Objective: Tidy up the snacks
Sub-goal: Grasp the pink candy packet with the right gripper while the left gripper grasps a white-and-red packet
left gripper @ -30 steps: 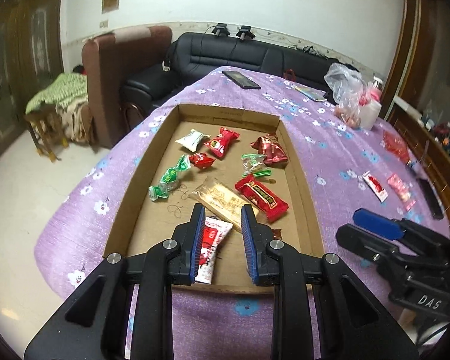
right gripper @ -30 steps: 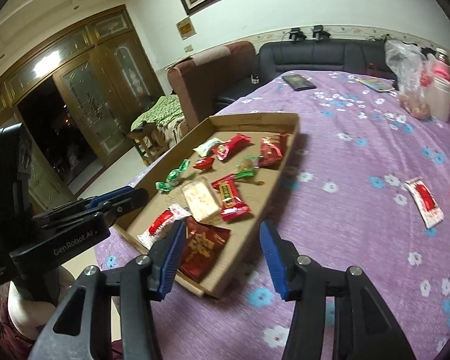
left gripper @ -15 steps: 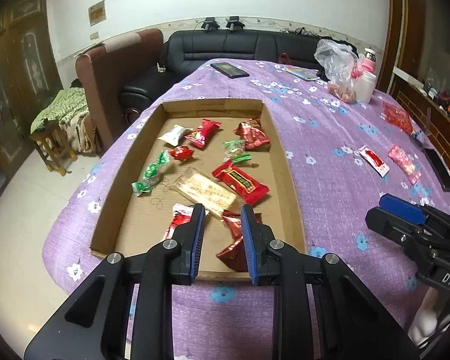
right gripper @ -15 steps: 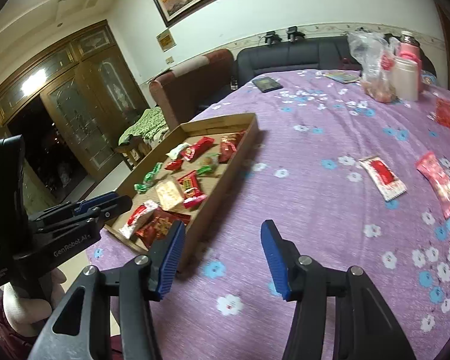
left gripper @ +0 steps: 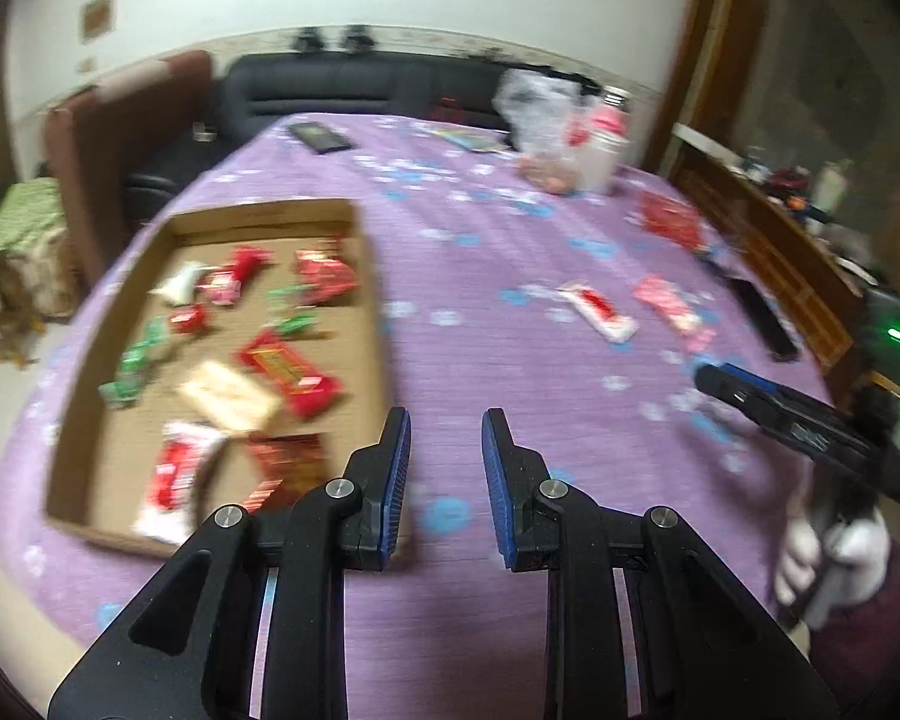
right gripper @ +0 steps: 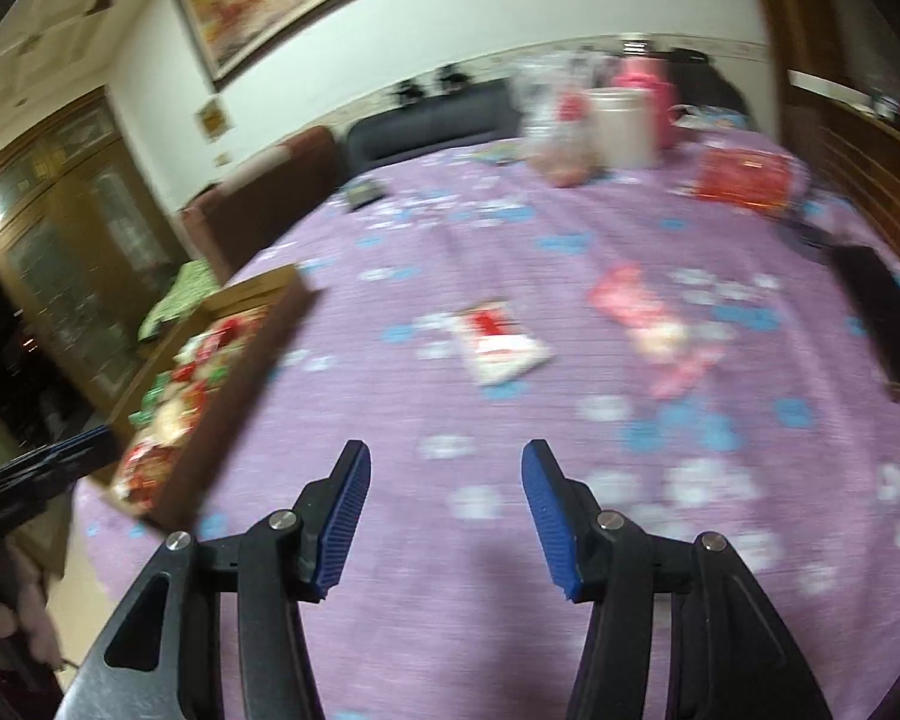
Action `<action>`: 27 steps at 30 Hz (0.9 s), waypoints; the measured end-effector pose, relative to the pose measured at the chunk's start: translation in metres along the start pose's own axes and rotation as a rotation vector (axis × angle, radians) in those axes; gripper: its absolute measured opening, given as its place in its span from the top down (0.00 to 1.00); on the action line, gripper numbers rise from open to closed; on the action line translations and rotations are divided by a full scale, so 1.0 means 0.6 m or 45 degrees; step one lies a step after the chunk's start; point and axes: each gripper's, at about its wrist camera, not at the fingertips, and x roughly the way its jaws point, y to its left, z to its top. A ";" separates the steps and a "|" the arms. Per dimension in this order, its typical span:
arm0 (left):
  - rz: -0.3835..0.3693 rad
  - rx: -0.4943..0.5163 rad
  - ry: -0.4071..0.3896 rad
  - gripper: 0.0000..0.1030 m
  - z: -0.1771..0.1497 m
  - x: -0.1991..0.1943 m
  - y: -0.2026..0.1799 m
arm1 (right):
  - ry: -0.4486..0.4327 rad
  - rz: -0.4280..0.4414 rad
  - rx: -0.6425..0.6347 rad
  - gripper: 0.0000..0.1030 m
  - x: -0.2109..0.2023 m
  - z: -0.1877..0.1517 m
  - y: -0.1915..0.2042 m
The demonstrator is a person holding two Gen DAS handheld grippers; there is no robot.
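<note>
Right, both views are motion-blurred, so fine print on the wrappers is out of reach.

Left tongs [left gripper: 444, 474]: blue pads parted by a modest gap, nothing between them, poised over bare purple cloth just beside the tray's near right corner.

Right tongs [right gripper: 444, 516]: spread wide, nothing gripped, hanging above the flowered cloth of the counter [right gripper: 570, 276].

Cardboard tray [left gripper: 372, 324]: sits on the counter's left part, shallow, open-topped, snacks scattered across its floor.

Inside the tray, near end: a white-and-red packet [left gripper: 177, 477] beside a dark red foil pouch [left gripper: 288, 465].

Inside the tray, middle: a pale clear-wrapped bar [left gripper: 231, 396] touching a long red bar [left gripper: 288, 369]; green twist candies [left gripper: 135, 363] along the left wall.

Inside the tray, far end: more red wrappers and a whitish one, too smeared to sort.

Loose on the cloth: a white sachet with red print [right gripper: 498, 342] lies ahead of the right tongs, well apart from the tray; a pink packet [right gripper: 654, 324] lies to its right, near but not touching.

Right edge: a dark flat phone-like slab [right gripper: 885, 324].

Far side: a red foil bag [right gripper: 744, 180], then a clear plastic bag [right gripper: 555, 120] just beside a pale cup [right gripper: 621, 126].
</note>
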 end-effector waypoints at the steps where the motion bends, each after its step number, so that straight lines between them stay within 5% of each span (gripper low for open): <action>1: -0.035 0.014 0.011 0.78 0.002 0.004 -0.011 | -0.001 -0.038 0.019 0.46 -0.004 0.004 -0.020; 9: -0.295 0.041 0.170 0.78 0.012 0.086 -0.094 | -0.042 -0.169 0.094 0.46 -0.002 0.067 -0.103; 20: -0.236 0.013 0.342 0.78 0.012 0.201 -0.118 | 0.094 -0.243 -0.034 0.46 0.133 0.119 -0.111; 23: -0.243 0.016 0.329 0.70 0.011 0.206 -0.123 | 0.101 -0.259 -0.055 0.48 0.144 0.110 -0.113; 25: -0.266 -0.001 0.328 0.59 0.012 0.207 -0.123 | 0.114 -0.246 -0.042 0.71 0.148 0.108 -0.118; 27: -0.328 -0.031 0.314 0.46 0.009 0.206 -0.121 | 0.121 -0.228 -0.024 0.73 0.148 0.106 -0.124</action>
